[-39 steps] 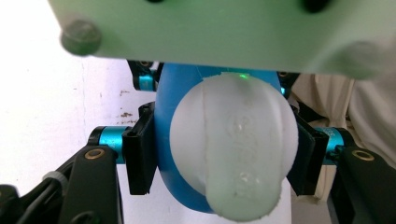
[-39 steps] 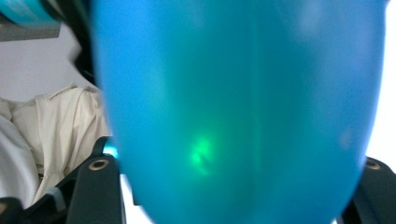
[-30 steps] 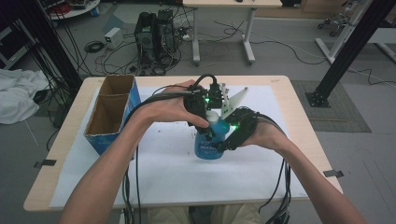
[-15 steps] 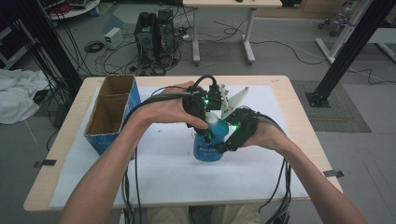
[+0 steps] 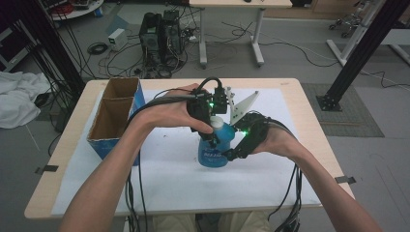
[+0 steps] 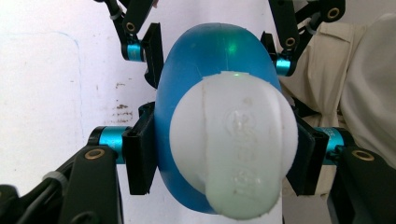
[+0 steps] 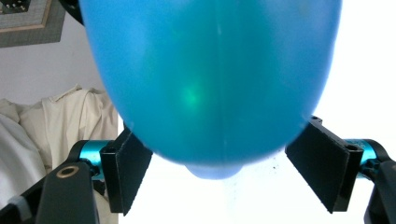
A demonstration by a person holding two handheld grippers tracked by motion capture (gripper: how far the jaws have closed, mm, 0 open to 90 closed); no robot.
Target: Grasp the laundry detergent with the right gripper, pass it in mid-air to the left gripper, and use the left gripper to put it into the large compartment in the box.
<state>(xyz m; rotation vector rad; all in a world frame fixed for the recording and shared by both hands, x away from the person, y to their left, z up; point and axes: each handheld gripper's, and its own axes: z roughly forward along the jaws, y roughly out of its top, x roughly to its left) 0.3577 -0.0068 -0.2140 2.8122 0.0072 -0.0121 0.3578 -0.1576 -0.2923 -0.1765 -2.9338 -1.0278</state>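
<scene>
A blue bottle (image 5: 216,147) with a white cap (image 6: 233,149) stands on the white sheet at the table's middle. My left gripper (image 5: 212,131) comes down on it from above. In the left gripper view it (image 6: 222,156) is shut on the bottle's top, its pads (image 6: 140,156) pressing the shoulder and cap. My right gripper (image 5: 232,152) reaches in low from the right. Its jaws have just been opening. In the right gripper view the bottle (image 7: 210,79) sits between the spread pads (image 7: 322,163) of this gripper (image 7: 224,170), which stand at its sides without squeezing.
An open cardboard box (image 5: 116,116) with two compartments stands at the table's left edge. A white sheet (image 5: 174,179) covers most of the wooden table (image 5: 67,159). Black cables trail from both grippers toward the person. Floor clutter and table legs lie beyond the far edge.
</scene>
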